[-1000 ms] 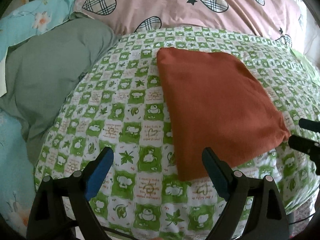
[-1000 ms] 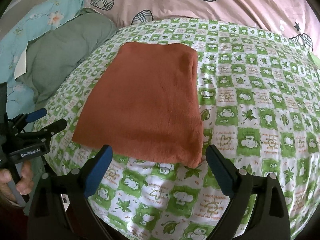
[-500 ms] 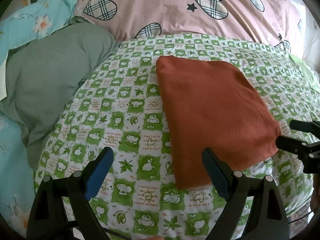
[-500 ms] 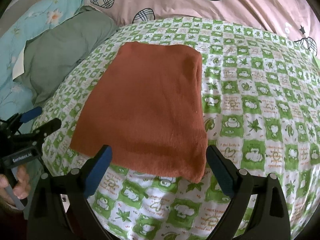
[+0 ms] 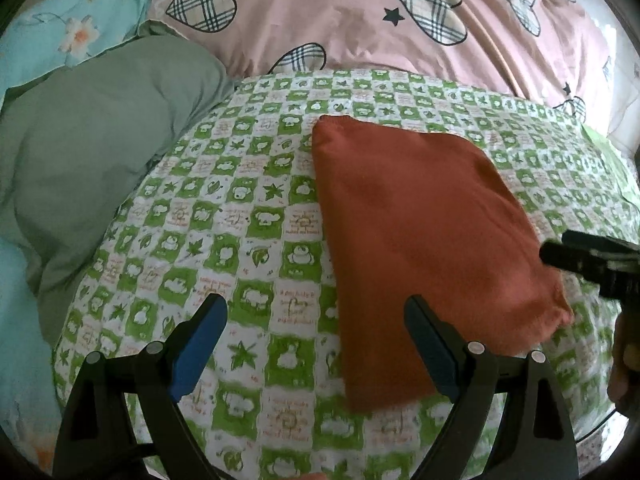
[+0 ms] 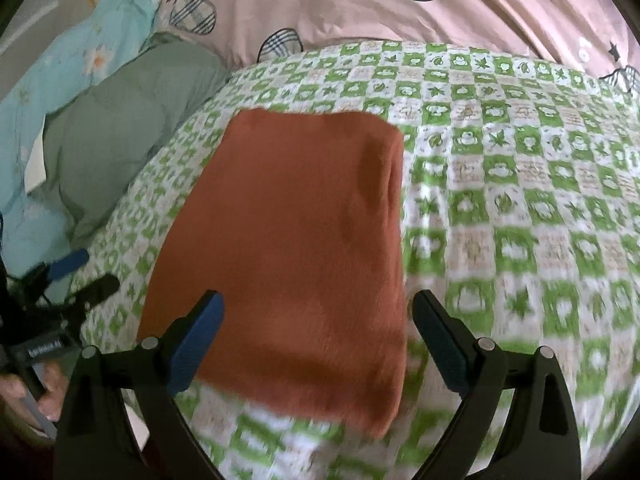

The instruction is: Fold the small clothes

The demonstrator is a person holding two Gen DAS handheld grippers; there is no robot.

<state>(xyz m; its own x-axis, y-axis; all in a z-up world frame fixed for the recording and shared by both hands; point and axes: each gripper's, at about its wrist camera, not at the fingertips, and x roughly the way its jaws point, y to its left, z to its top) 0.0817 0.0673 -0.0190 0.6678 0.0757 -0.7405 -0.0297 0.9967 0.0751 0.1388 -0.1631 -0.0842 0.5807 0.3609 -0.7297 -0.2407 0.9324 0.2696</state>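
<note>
A folded rust-orange garment (image 5: 420, 232) lies flat on the green-and-white checked sheet (image 5: 224, 240); it also shows in the right wrist view (image 6: 300, 248). My left gripper (image 5: 316, 344) is open and empty, hovering over the sheet at the garment's near left corner. My right gripper (image 6: 318, 340) is open and empty, hovering over the garment's near edge. The right gripper shows at the right edge of the left wrist view (image 5: 592, 256), beside the garment's near right corner. The left gripper shows at the left edge of the right wrist view (image 6: 60, 280).
A grey-green pillow (image 5: 92, 152) lies left of the sheet. A pink quilt with plaid hearts (image 5: 380, 20) is bunched behind it. Light blue floral bedding (image 5: 76, 28) lies at the far left. The sheet's front edge drops off near the grippers.
Both grippers have moved closer to the garment and a little lower. The garment now fills more of each view. Both grippers stay open.
</note>
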